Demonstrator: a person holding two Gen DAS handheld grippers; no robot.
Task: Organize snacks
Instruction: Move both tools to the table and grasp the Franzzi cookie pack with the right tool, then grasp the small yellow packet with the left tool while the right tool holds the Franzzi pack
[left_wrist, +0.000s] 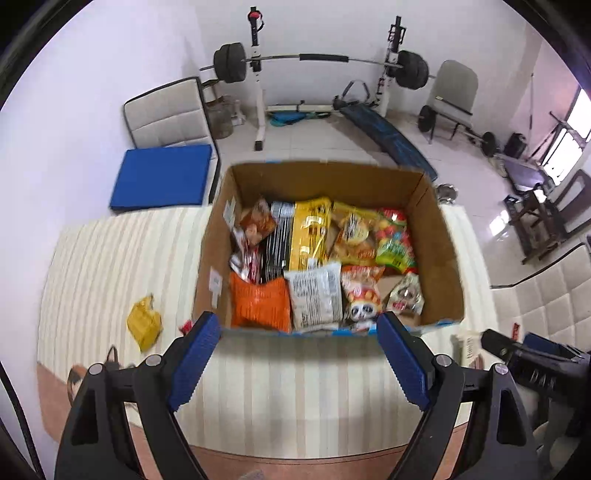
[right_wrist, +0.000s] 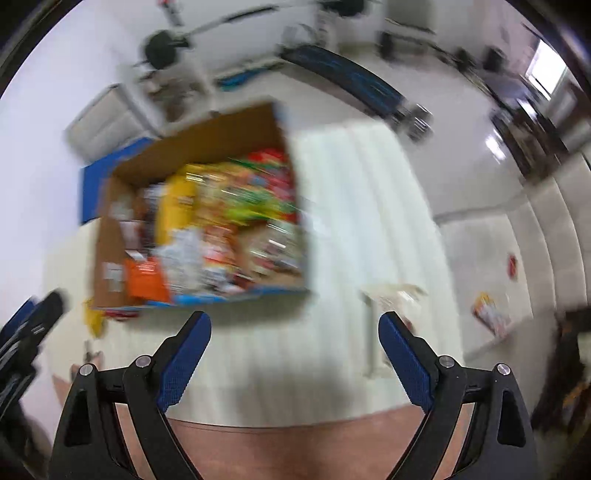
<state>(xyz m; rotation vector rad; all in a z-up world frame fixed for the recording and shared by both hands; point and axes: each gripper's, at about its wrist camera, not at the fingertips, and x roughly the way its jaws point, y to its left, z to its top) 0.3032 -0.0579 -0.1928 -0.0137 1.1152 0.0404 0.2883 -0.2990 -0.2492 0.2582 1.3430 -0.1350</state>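
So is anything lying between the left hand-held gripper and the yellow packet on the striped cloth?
Nothing visible does. The left hand-held gripper is open and empty, and only bare striped cloth separates it from the yellow packet, left of the cardboard box.

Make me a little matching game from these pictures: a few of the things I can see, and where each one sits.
Things:
1. orange packet
2. yellow wrapper
3. blue mat
4. barbell

Places:
A. on the floor beside the table
B. on the white rack by the wall
C. inside the cardboard box
D. loose on the striped tablecloth, left of the box

Pairs: 1-C, 2-D, 3-A, 4-B
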